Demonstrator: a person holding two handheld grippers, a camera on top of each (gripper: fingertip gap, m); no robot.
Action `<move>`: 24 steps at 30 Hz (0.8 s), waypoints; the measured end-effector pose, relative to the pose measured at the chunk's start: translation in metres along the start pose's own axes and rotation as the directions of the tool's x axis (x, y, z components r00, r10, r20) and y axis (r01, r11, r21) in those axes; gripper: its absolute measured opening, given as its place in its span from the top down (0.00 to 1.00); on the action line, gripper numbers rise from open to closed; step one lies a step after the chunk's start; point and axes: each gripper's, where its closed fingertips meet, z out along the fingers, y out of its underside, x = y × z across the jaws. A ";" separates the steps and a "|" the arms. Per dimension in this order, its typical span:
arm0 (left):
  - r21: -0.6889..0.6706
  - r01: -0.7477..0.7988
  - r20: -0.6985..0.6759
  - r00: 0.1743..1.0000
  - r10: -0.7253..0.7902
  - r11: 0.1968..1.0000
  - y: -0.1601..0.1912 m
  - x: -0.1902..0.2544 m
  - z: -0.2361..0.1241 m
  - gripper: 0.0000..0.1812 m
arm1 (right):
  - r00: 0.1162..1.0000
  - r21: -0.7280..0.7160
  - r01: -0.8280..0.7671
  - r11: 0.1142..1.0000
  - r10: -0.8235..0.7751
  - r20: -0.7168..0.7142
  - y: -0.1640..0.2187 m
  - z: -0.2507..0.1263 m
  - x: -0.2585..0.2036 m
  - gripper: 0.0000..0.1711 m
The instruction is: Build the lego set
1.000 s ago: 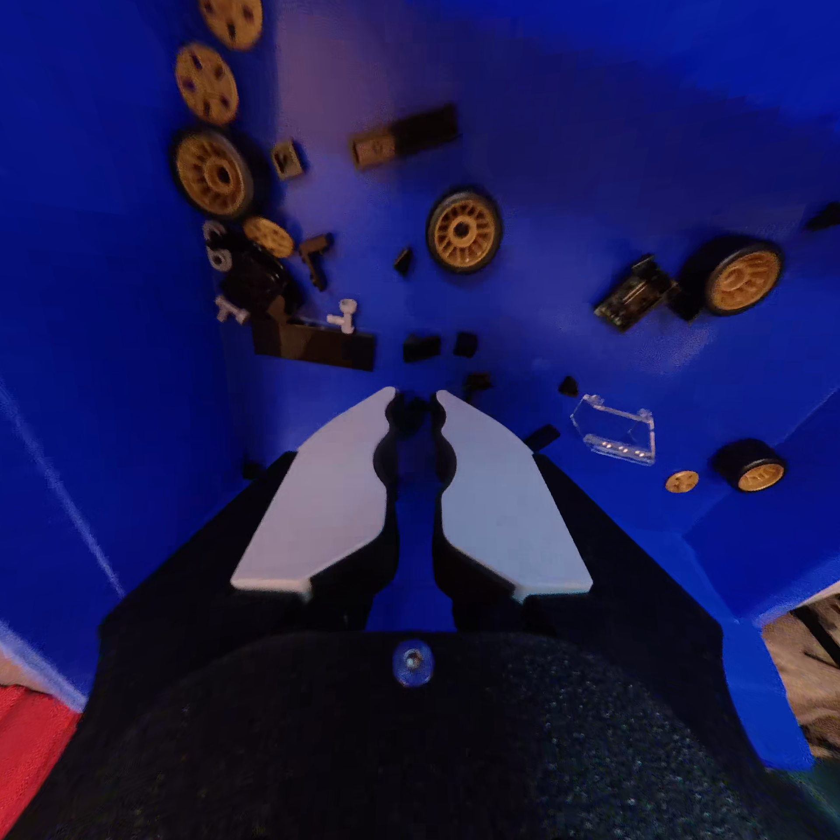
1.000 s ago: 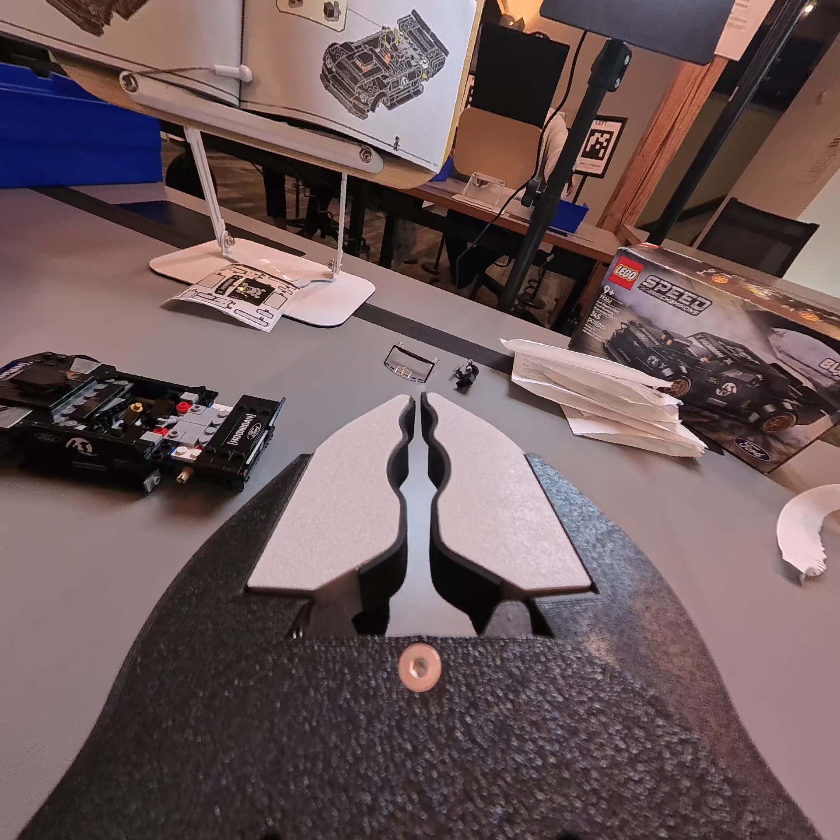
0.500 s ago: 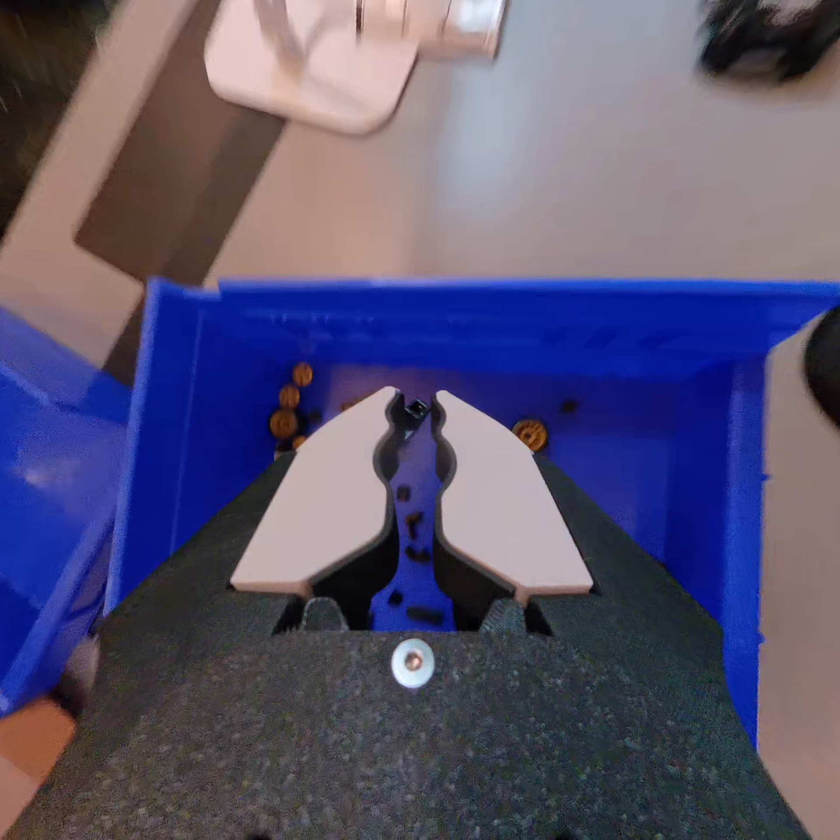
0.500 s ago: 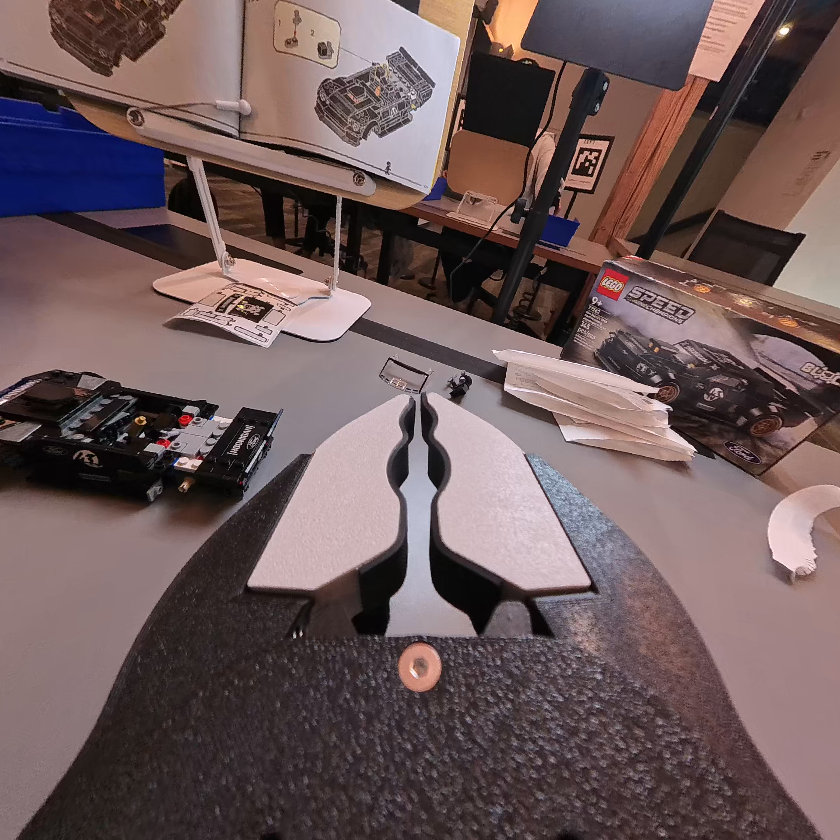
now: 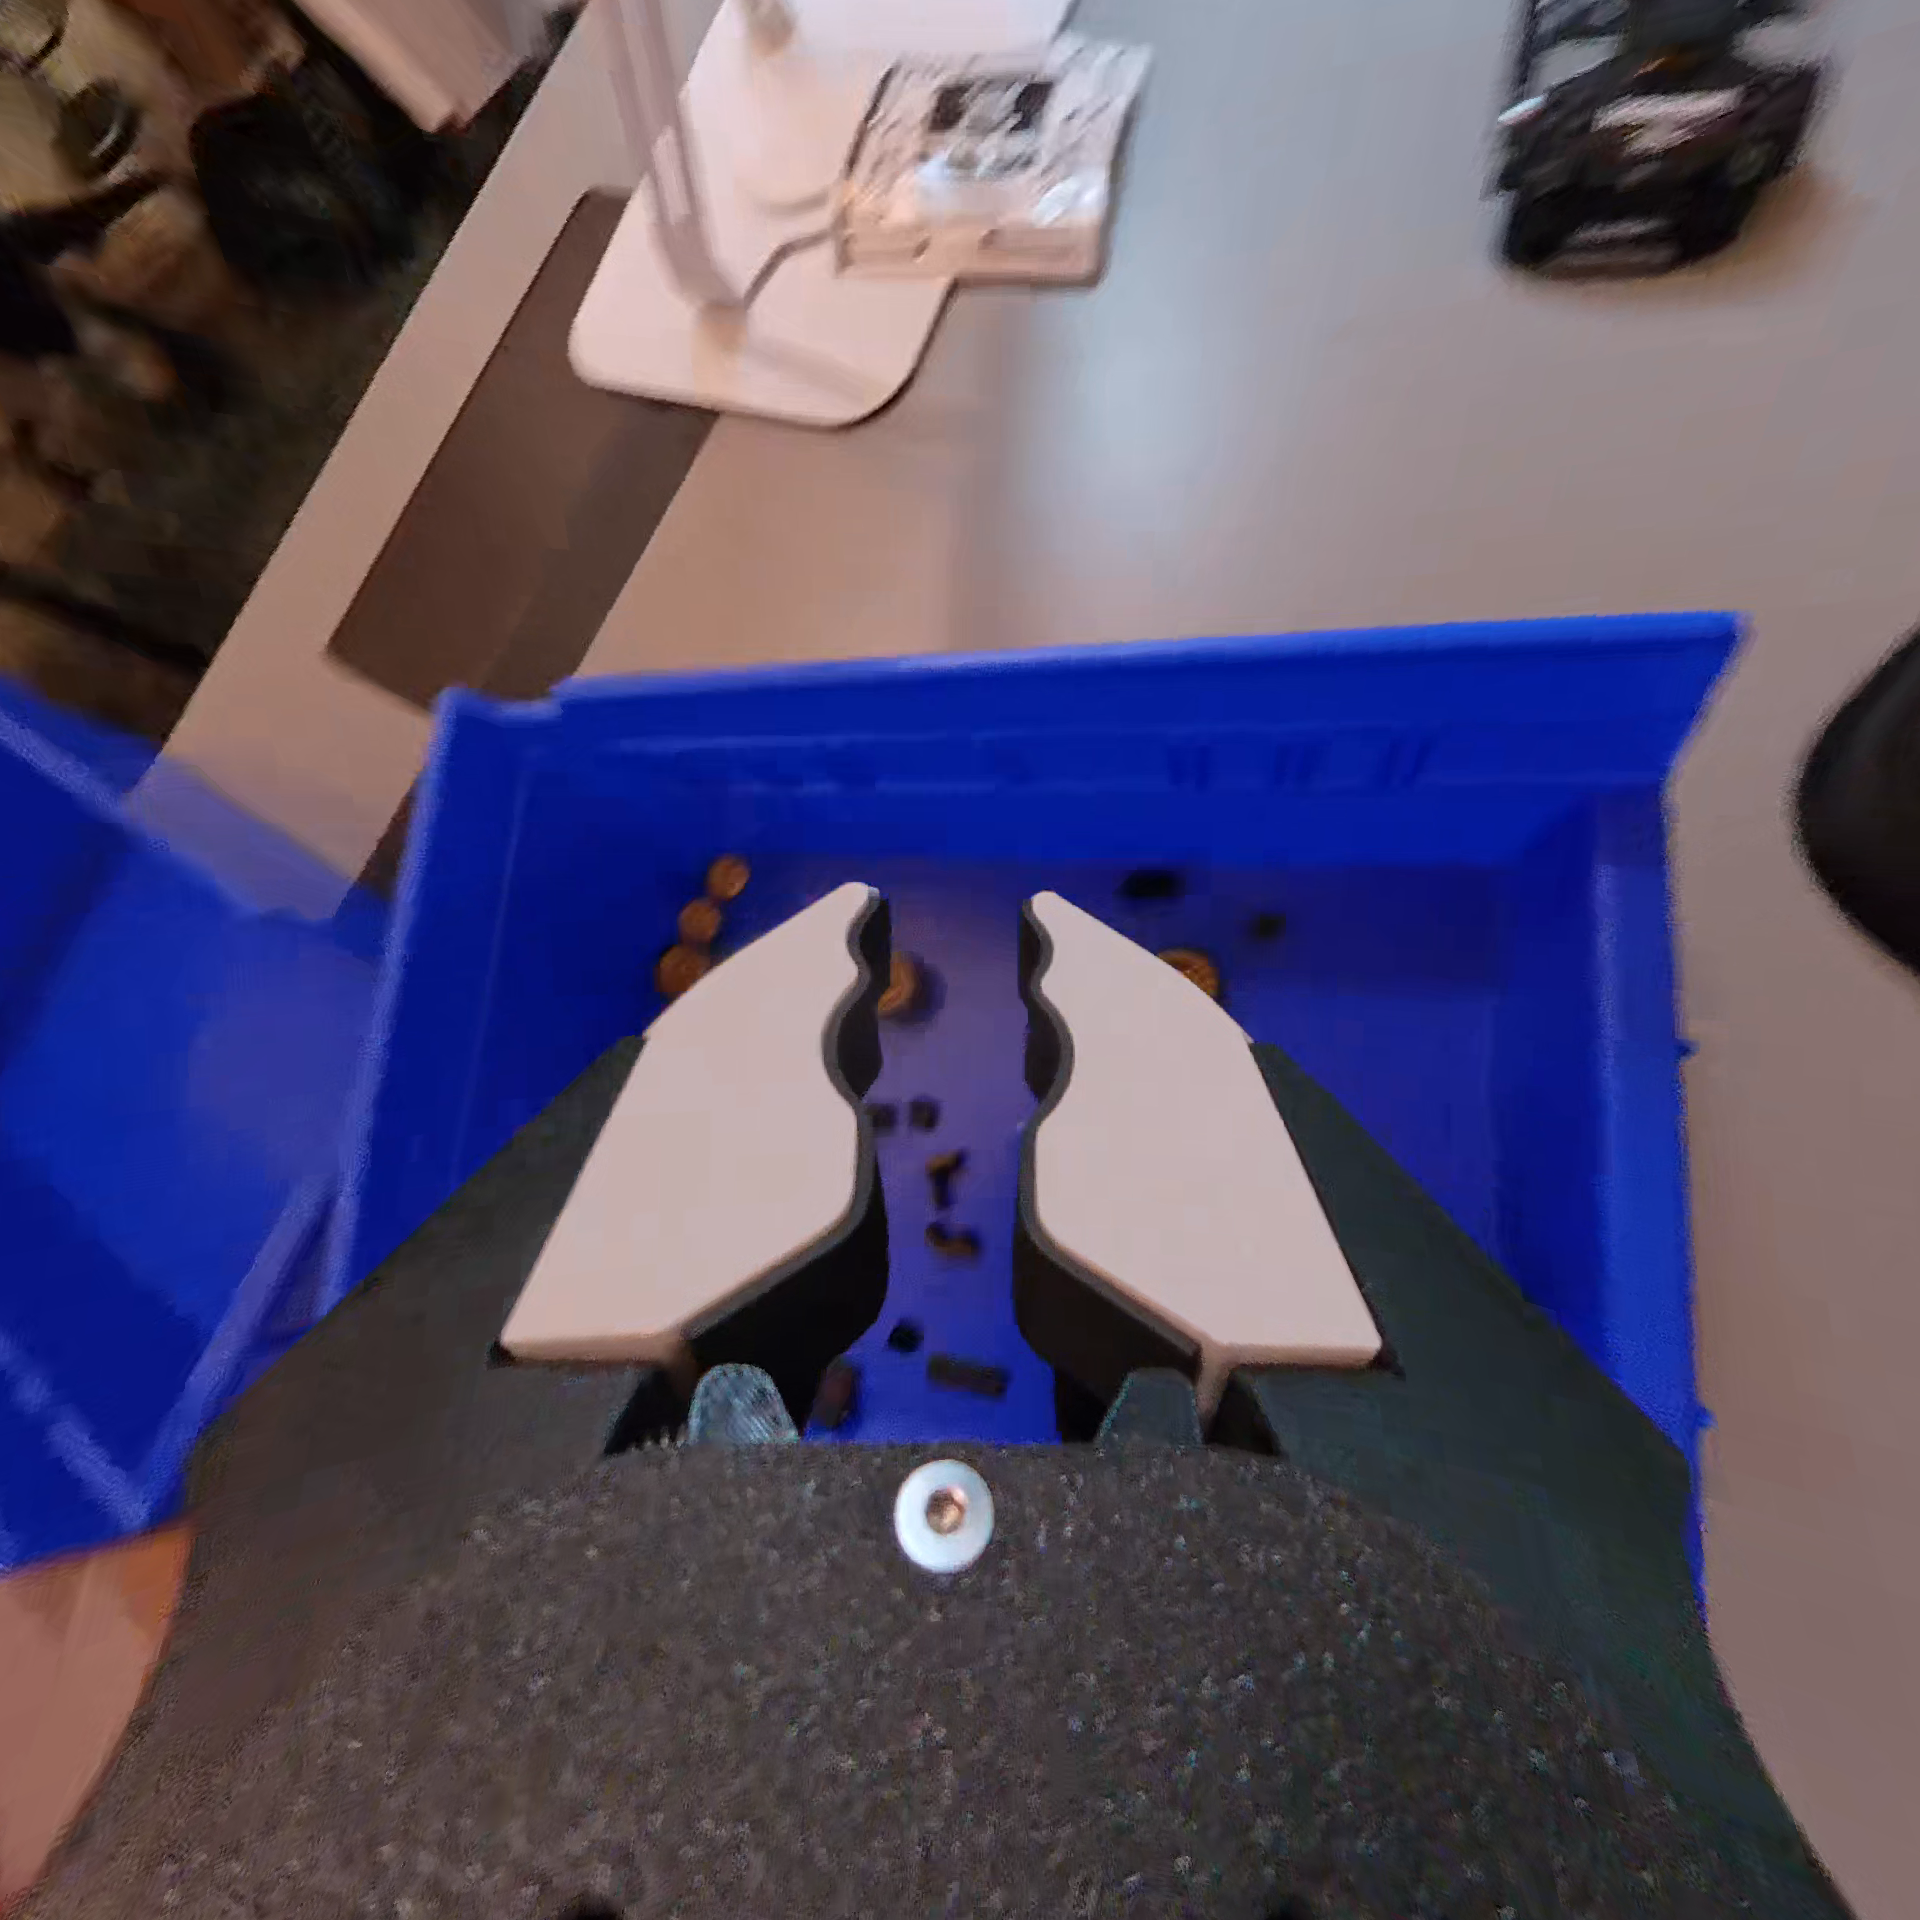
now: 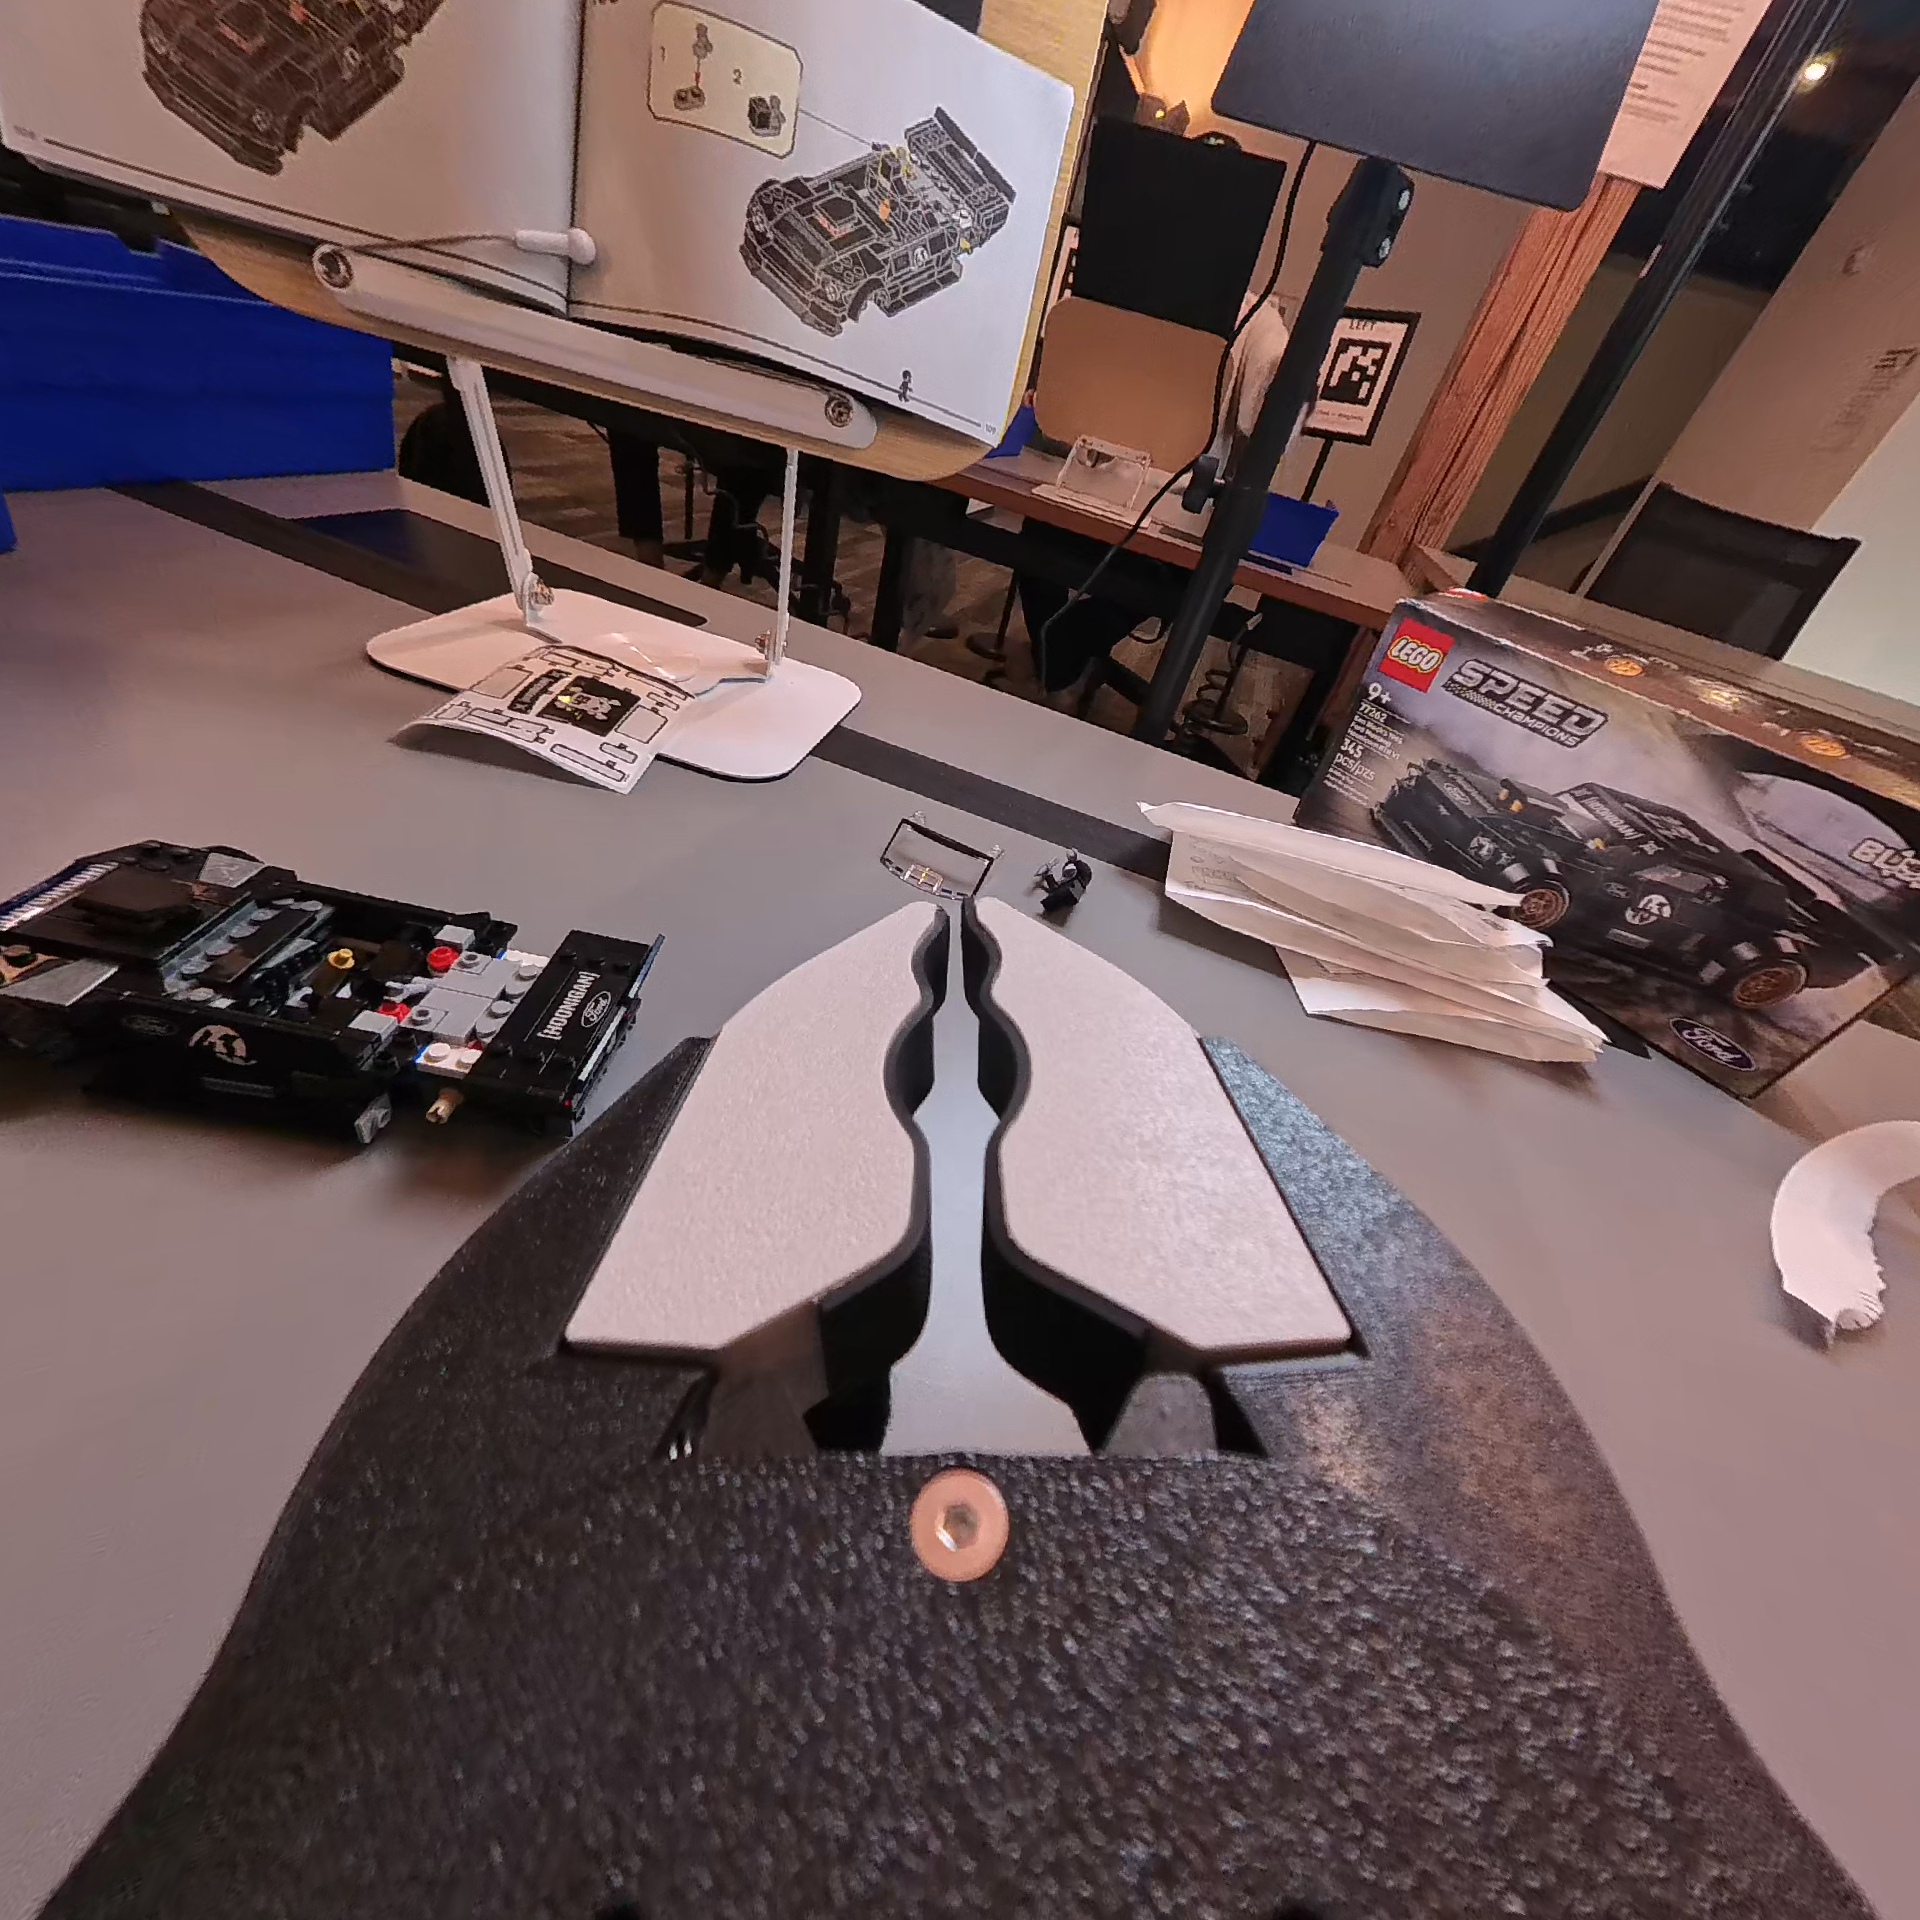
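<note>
Left gripper (image 5: 948,906) above blue bin (image 5: 1039,727), walls close on every side; jaws now parted, empty, wider than before. Right gripper (image 6: 956,914) nearly closed, empty, over bare grey table (image 6: 312,1299).

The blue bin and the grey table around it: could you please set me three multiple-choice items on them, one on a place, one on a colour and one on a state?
1. Where does the clear windscreen piece lie?
A. in the blue bin
B. on the grey table
C. on the car
2. What colour is the partly built car mainly?
A. black
B. red
C. white
3. How does the left gripper stand?
A. shut on a wheel
B. open, holding nothing
C. shut, holding nothing

Answers: 1 B, it rests on the grey table beyond the right gripper. 2 A, its body is black. 3 B, its jaws gape above the blue bin.
</note>
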 end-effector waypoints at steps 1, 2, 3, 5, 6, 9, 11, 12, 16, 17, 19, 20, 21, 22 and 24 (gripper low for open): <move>-0.034 0.027 0.050 0.998 -0.025 0.999 0.005 -0.013 -0.003 0.88 | 1.000 0.000 0.000 1.000 0.000 0.000 0.000 0.000 0.000 0.99; -0.076 0.067 0.112 0.992 -0.058 0.995 0.012 -0.028 -0.007 0.90 | 1.000 0.000 0.001 1.000 -0.001 0.000 0.000 0.000 0.000 0.99; -0.125 0.108 0.168 0.982 -0.086 0.986 0.021 -0.043 -0.011 0.91 | 1.000 0.000 0.000 1.000 0.000 0.001 0.000 0.000 0.000 0.99; -0.223 0.195 0.284 0.950 -0.128 0.955 0.040 -0.071 -0.020 0.96 | 1.000 0.001 -0.002 1.000 0.002 0.001 0.000 0.000 0.000 0.99; -0.265 0.231 0.329 0.934 -0.138 0.936 0.050 -0.082 -0.023 0.97 | 1.000 0.001 -0.003 1.000 0.003 0.001 0.000 0.000 0.000 0.99; -0.357 0.335 0.387 0.903 -0.188 0.872 0.071 -0.099 -0.023 1.00 | 1.000 0.000 -0.004 1.000 0.004 0.002 0.000 0.000 0.000 0.99; -0.418 0.385 0.394 0.893 -0.217 0.823 0.084 -0.102 -0.018 0.99 | 1.000 -0.002 -0.004 1.000 0.004 0.002 0.001 0.000 0.001 0.99; -0.450 0.400 0.403 0.889 -0.218 0.798 0.091 -0.104 -0.015 0.99 | 1.000 -0.003 -0.005 1.000 0.005 0.001 0.001 0.000 0.001 0.99; -0.590 0.381 0.362 0.913 -0.188 0.712 0.114 -0.100 -0.003 0.99 | 1.000 -0.003 -0.009 1.000 0.009 -0.003 0.001 -0.001 0.003 0.99; -0.636 0.365 0.341 0.923 -0.177 0.680 0.121 -0.096 -0.002 0.99 | 1.000 -0.004 -0.010 1.000 0.010 -0.003 0.002 -0.001 0.003 0.99; -0.729 0.310 0.273 0.949 -0.156 0.611 0.133 -0.085 0.000 0.99 | 1.000 -0.006 -0.012 1.000 0.012 -0.002 0.002 -0.001 0.004 0.99; -0.770 0.259 0.218 0.966 -0.141 0.584 0.139 -0.078 0.001 0.99 | 1.000 -0.007 -0.014 1.000 0.014 -0.001 0.003 -0.001 0.004 0.99; -0.813 0.216 0.176 0.976 -0.125 0.541 0.145 -0.072 0.001 0.98 | 1.000 -0.009 -0.015 1.000 0.015 0.001 0.003 0.000 0.003 0.99; -0.855 0.167 0.130 0.986 -0.108 0.491 0.152 -0.067 -0.001 0.95 | 1.000 -0.011 -0.014 1.000 0.014 0.002 0.004 0.000 0.003 0.99; -0.910 0.080 0.052 0.995 -0.081 0.406 0.163 -0.059 -0.004 0.92 | 1.000 -0.014 -0.013 1.000 0.013 0.004 0.004 0.000 0.003 0.99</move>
